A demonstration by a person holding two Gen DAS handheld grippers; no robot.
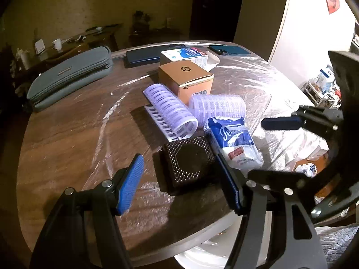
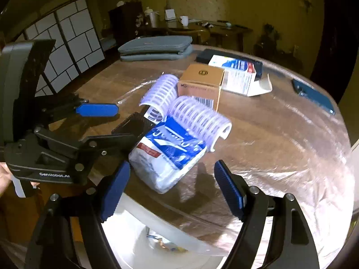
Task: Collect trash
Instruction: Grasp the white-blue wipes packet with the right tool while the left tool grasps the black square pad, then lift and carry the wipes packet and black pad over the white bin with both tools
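Both wide open and empty, left hand-held gripper [image 1: 181, 179] is straddling a black perforated square block [image 1: 187, 160] while right hand-held gripper [image 2: 171, 190] is nearing the crumpled blue-and-white plastic packet [image 2: 168, 157] just ahead, risking knocking it off the worktop [image 2: 280, 139] edge.

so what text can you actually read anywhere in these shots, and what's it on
"GenRobot.AI": white lettering on the black body of the left gripper.
"Te...": partial script on the crumpled blue and white plastic packet; the rest is unreadable.
White and blue carton: print too small.
Brown cardboard box: round logo and barcode, side text blurred.
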